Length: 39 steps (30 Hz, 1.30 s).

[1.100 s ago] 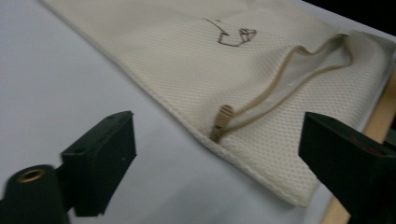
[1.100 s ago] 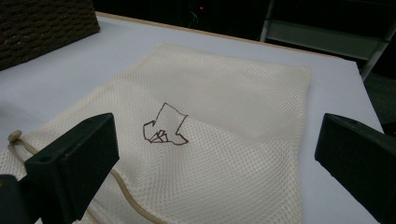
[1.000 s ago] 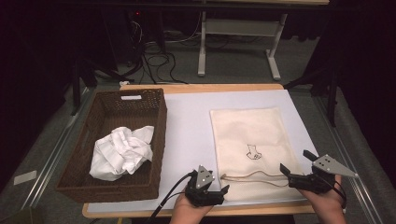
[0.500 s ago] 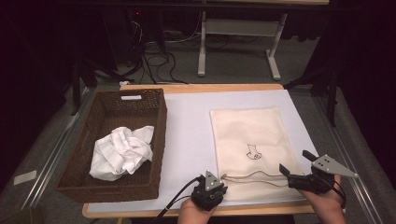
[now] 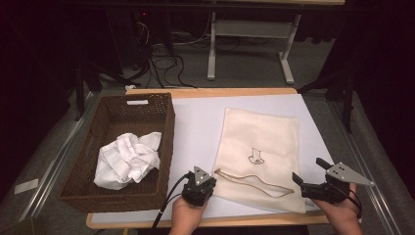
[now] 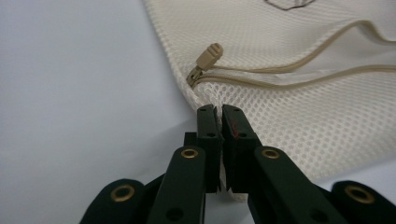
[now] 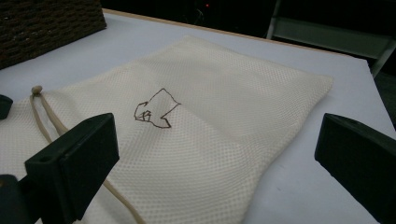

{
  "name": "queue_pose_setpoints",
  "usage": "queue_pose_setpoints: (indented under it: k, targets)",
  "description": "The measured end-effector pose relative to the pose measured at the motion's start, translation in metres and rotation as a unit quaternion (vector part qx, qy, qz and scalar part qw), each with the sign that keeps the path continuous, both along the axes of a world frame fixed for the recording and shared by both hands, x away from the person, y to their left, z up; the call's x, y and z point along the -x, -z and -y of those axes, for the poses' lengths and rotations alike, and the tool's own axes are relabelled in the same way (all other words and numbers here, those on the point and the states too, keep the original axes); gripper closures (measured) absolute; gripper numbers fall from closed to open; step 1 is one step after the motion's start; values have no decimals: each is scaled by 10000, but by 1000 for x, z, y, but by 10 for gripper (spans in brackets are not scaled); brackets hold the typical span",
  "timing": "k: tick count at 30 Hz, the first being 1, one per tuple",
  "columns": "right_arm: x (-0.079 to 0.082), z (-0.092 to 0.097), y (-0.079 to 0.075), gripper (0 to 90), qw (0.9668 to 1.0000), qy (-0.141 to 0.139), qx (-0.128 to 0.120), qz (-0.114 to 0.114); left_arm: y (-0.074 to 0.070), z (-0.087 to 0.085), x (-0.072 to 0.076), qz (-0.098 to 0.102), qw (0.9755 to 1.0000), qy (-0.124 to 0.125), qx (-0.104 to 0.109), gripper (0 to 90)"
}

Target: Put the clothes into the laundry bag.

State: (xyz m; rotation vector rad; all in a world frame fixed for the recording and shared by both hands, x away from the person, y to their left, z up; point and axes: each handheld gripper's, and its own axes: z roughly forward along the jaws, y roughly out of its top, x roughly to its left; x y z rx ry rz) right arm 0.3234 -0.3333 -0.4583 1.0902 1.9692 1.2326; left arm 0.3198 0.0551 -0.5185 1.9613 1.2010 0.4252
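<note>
Mesh fabric sits pinched between the closed jaws of the left hand-held gripper (image 6: 219, 111), which has hold of the near corner of the cream laundry bag (image 5: 259, 142) just below the zipper pull (image 6: 205, 58). The bag lies flat on the white worktop (image 5: 195, 122), in the lower right of the high view, its zipper (image 5: 254, 182) partly open along the near edge and a small dark drawing on its face. At the bag's other near corner, in the bottom right of the frame, the right hand-held gripper (image 5: 306, 182) has its jaws spread wide and grips nothing; seen along its own jaws, the bag lies between and beyond them. I'd say the step in hand is pinning the bag so its mouth can be opened; the next move likely calls for the right one to close on the far end of the zipper edge or on the upper layer, lifting it clear of the lower. To the left stands a brown wicker basket (image 5: 88, 147) holding a crumpled white cloth (image 5: 127, 159), presumably bound for the bag.
</note>
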Motion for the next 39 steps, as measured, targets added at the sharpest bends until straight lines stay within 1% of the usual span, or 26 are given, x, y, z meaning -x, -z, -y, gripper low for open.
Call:
queue_pose_setpoints:
  k: [1, 2, 3, 7, 10, 11, 13, 14, 15, 17, 18, 20, 21, 22, 23, 25, 26, 28, 29, 30, 31, 32, 33, 35, 37, 39]
  targets:
    - [0, 0, 0, 3, 10000, -18, 0, 13, -1, -1, -2, 79, 9992, -174, -341, 862]
    - [-1, 0, 1, 2, 10000, -28, 5, 9, -1, -3, -4, 146, 9980, -273, -559, 858]
    - [-1, 0, 1, 3, 10000, -13, -7, -15, -1, -5, -5, 179, 9971, -354, -643, 855]
    - [-2, -1, 2, 3, 10000, -32, 9, -45, -2, -6, -5, 243, 9974, -390, -557, 831]
    - [-2, -1, 4, 3, 9999, -64, 6, -81, -4, -7, -4, 302, 9987, -275, -319, 725]
    - [-2, -1, 4, 3, 9999, -64, 6, -81, -4, -7, -4, 302, 9987, -275, -319, 666]
    - [-4, -1, 6, 15, 9999, -61, 1, -156, -8, -10, -3, 345, 9993, -147, -92, 581]
    - [-5, -2, 6, 20, 9998, -57, -11, -181, -9, -12, -1, 344, 9993, -76, 104, 545]
    - [-7, -2, 8, 33, 9997, -17, -46, -231, -11, -14, -1, 355, 9992, -12, 209, 498]
    - [-14, -2, 10, 59, 9995, -9, -65, -294, -13, -16, 2, 430, 9971, 167, 607, 439]
    - [-22, -2, 12, 79, 9992, 42, -58, -405, -14, -16, 3, 437, 9966, 220, 662, 422]
    - [-39, -4, 14, 133, 9983, 200, 78, -536, -15, -15, 8, 506, 9944, 401, 840, 399]
    - [-56, -4, 17, 171, 9970, 339, 242, -653, -16, -14, 9, 478, 9937, 499, 880, 399]
    - [-67, -4, 18, 189, 9956, 451, 271, -773, -16, -13, 10, 400, 9929, 616, 939, 399]
    - [-83, -2, 20, 231, 9934, 578, 290, -946, -16, -10, 12, 322, 9931, 699, 880, 403]
    - [-118, 4, 28, 341, 9879, 874, 351, -1230, -16, -8, 17, 300, 9968, 545, 494, 504]
    - [-128, 3, 32, 355, 9856, 947, 428, -1336, -15, -8, 20, 380, 9967, 557, 456, 528]
    - [-149, 3, 43, 374, 9800, 1109, 594, -1539, -16, -10, 20, 329, 9961, 631, 525, 567]
    - [-157, 2, 47, 389, 9772, 1183, 532, -1682, -17, -13, 20, 324, 9956, 662, 573, 566]
    - [-162, 2, 52, 398, 9762, 1232, 429, -1731, -18, -15, 20, 343, 9951, 643, 673, 561]
    - [-165, 0, 52, 481, 9779, 1249, 405, -1628, -18, -17, 20, 333, 9948, 627, 726, 550]
    - [-166, -3, 52, 679, 9784, 1247, 495, -1569, -18, -19, 20, 317, 9947, 605, 772, 544]
    - [-166, -5, 51, 837, 9813, 1080, 522, -1503, -18, -21, 20, 326, 9946, 593, 784, 543]
    - [-166, -5, 48, 870, 9808, 1110, 565, -1499, -19, -23, 20, 320, 9954, 540, 725, 541]
    - [-164, -1, 46, 872, 9803, 1267, 665, -1361, -19, -24, 21, 340, 9956, 519, 696, 541]
    - [-161, 11, 44, 868, 9771, 1479, 633, -1391, -19, -24, 21, 358, 9958, 483, 693, 528]
